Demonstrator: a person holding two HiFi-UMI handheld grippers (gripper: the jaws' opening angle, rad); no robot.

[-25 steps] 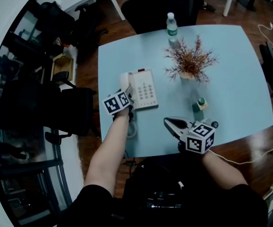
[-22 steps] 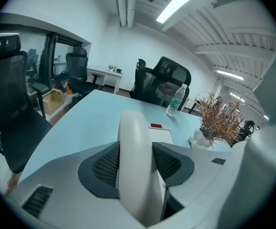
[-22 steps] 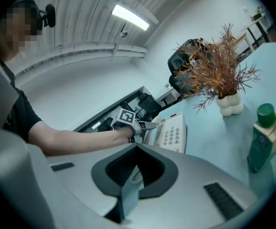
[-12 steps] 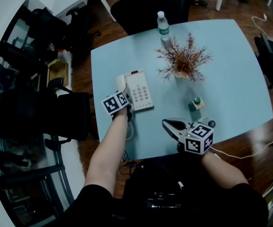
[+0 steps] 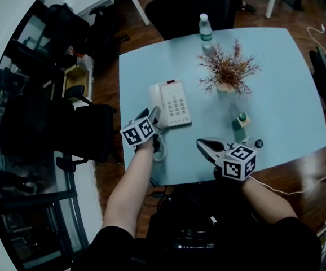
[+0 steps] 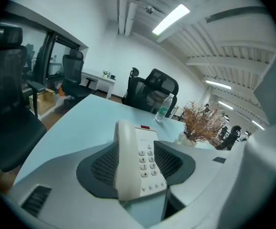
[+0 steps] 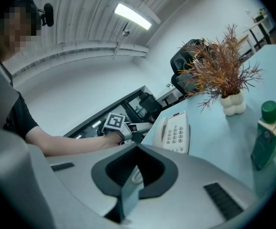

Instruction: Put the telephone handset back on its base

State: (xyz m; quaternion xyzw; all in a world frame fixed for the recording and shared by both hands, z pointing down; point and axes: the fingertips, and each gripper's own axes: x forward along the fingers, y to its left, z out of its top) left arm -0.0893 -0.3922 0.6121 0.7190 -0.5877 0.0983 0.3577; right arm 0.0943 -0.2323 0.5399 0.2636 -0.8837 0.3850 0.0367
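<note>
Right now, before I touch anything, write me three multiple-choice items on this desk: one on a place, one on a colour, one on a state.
1. Where is the handset? A on its base; B on the floor; C beside the vase.
2. What colour is the small container's cap? A red; B green; C white.
3. The left gripper is: A shut on the handset; B shut on nothing; C open.

Key:
1 A, it lies along the base beside the keypad.
2 B, the green cap shows in the head and right gripper views.
3 C, its jaws have just been opening, and the pads press on nothing.
</note>
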